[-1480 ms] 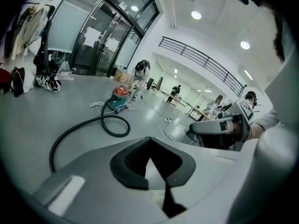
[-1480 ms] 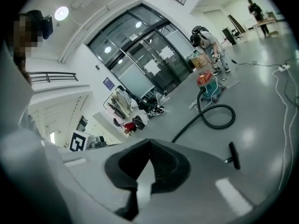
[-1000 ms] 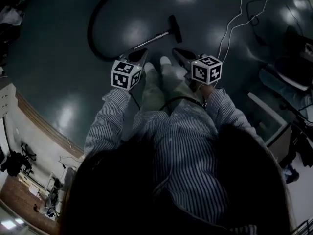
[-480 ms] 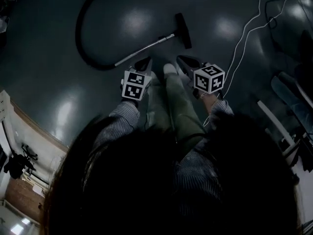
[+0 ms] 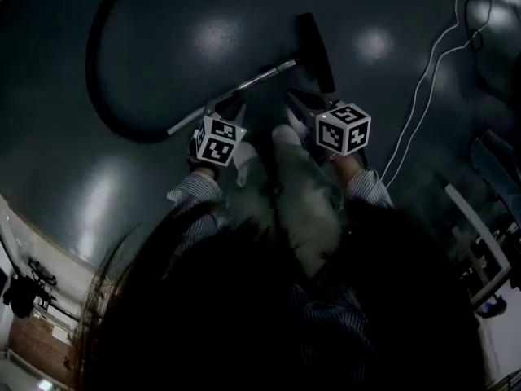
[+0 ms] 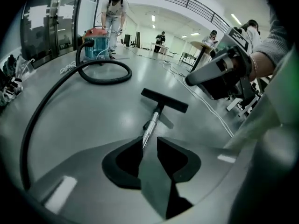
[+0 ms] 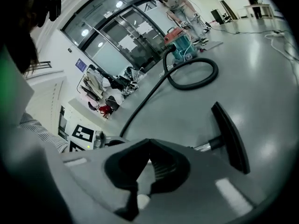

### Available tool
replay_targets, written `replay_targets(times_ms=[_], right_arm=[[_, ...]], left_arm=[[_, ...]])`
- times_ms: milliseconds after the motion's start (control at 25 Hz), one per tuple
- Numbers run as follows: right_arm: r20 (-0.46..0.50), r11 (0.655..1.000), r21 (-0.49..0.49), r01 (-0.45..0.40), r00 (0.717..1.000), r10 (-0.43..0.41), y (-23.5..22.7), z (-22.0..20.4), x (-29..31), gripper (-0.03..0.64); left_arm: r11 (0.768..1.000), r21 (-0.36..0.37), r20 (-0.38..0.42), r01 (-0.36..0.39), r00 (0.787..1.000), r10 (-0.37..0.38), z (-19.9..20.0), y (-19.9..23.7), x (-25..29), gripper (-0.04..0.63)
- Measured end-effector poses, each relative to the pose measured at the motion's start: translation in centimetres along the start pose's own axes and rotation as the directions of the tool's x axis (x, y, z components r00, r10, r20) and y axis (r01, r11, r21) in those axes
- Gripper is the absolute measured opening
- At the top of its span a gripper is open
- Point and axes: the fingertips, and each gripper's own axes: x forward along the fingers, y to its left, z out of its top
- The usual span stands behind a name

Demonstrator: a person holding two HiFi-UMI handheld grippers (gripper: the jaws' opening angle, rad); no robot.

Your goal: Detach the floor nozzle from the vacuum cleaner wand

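The black floor nozzle (image 6: 164,100) lies flat on the grey floor (image 6: 70,115). It is joined to the far end of the shiny wand (image 6: 152,125), just in front of both grippers. The left gripper (image 6: 149,141) points down at the near end of the wand, and its jaws have just been opening, so they stand apart and grip nothing. The right gripper (image 7: 148,141) is beside the nozzle with its jaws closed and empty.

Two in all: left hand-held gripper (image 5: 230,104), right hand-held gripper (image 5: 301,98). Ahead of them: one floor nozzle (image 5: 315,51), one wand (image 5: 252,80), one hose (image 5: 92,55), one vacuum canister (image 6: 96,43).
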Motion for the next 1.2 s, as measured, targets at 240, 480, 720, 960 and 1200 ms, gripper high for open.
replay_targets(times_ms=[240,480,720,960,1200], right_arm=[[0.015,0.999,0.029,-0.026,1.0,0.026,-4.6,-3.4,5.0,0.002],[0.047,0.995,0.08,-0.062,0.997,0.058,-5.8,-4.0,7.8,0.002],[0.053,0.995,0.073,-0.073,0.996,0.07,-5.4,-4.0,8.6,0.002],[0.06,0.996,0.081,-0.043,0.997,0.038,-7.0,-3.2,7.7,0.002],[0.079,0.997,0.068,-0.024,0.997,0.018,-7.1,-2.3,6.9,0.002]], left_arm=[[0.997,0.079,-0.057,-0.007,0.998,0.012,-6.3,1.5,7.9,0.17],[0.992,0.126,-0.081,-0.02,0.996,0.031,-8.2,3.4,12.1,0.199],[0.958,0.285,-0.133,-0.029,0.989,0.069,-9.2,3.9,12.8,0.204],[0.939,0.34,-0.199,0.054,0.98,0.016,-8.9,3.6,14.3,0.19],[0.94,0.317,-0.231,0.123,0.972,-0.05,-8.7,2.9,13.7,0.187]])
